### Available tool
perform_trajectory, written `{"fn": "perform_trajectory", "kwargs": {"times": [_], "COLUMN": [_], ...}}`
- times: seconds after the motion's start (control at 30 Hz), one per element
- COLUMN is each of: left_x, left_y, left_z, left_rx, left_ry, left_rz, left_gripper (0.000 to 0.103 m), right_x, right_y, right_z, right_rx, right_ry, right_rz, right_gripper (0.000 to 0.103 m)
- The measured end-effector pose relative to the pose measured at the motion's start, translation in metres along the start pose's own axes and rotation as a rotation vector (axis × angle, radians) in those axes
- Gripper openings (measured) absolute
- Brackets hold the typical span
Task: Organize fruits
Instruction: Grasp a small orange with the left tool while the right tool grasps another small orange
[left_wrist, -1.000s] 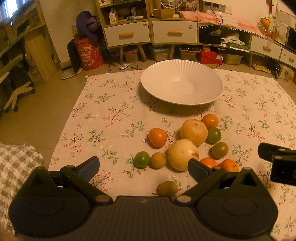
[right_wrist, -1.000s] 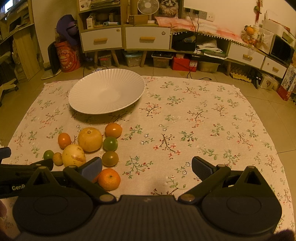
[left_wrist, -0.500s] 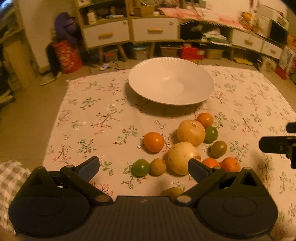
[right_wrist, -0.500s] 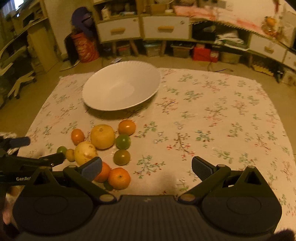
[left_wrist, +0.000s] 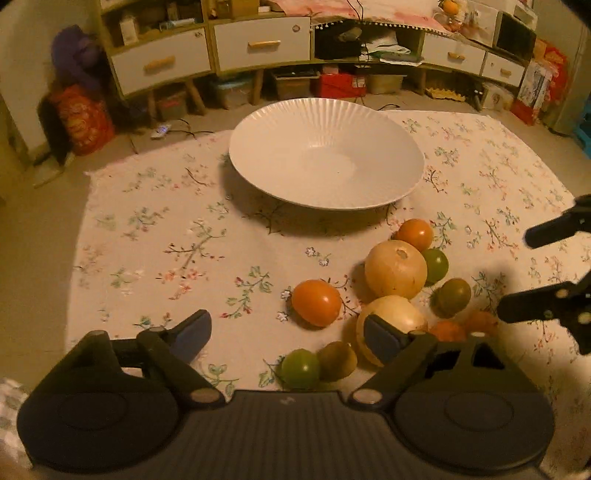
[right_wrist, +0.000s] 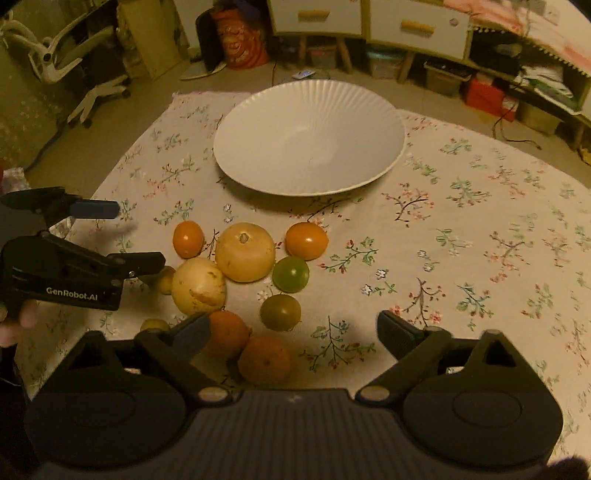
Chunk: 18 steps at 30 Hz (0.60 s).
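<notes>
Both grippers have dropped closer over the fruit pile (right_wrist: 243, 280), jaws just narrowing, nothing pinched. Left gripper (left_wrist: 286, 334) spread; right gripper (right_wrist: 293, 332) spread. Floral cloth (right_wrist: 461, 229) on floor, white bowl (right_wrist: 310, 107) beyond, drawer cabinets (left_wrist: 258, 40) behind.

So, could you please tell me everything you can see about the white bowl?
The bowl is wide, shallow and round, glossy white like ceramic or plastic, with fine ribs fanning from a smooth centre to the rim. It sits upright and empty at the far middle of the floral cloth, casting a shadow toward the camera. Nothing touches it: the nearest fruit, an orange tomato, lies just clear of its near edge, and both grippers are well short of it.
</notes>
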<state>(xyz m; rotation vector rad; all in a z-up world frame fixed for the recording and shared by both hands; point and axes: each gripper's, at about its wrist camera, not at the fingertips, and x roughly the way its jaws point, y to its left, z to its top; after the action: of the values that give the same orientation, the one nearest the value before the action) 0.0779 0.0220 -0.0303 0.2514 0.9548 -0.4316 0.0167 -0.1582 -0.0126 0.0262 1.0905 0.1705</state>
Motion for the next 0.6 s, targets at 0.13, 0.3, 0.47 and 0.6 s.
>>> {"fn": "perform_trajectory", "kwargs": {"times": [0.13,0.3,0.47,0.6], "left_x": [0.012,0.022,0.023,0.024], "left_y": [0.008,0.021,0.024,0.023], "left_z": [-0.001,-0.002,0.000,0.002], "left_rx": [0.000,-0.025,-0.032,-0.031], "left_ry": [-0.006,-0.030,-0.059,-0.061], "left_rz": [-0.024,-0.068,-0.157,-0.188], "left_gripper": [0.086,0.077,0.065,0.059], "right_x": [0.012,0.022,0.028,0.032], "right_y": [-0.012,-0.036,-0.046,-0.042], "right_z": [0.003,0.005,0.002,0.002], "right_rx": [0.015,0.093,0.110,0.093], "right_ry": [-0.027,-0.105,-0.158,-0.183], "right_rz": [0.042,0.080,0.113,0.128], "right_gripper": [0.078,0.068,0.058,0.051]}}
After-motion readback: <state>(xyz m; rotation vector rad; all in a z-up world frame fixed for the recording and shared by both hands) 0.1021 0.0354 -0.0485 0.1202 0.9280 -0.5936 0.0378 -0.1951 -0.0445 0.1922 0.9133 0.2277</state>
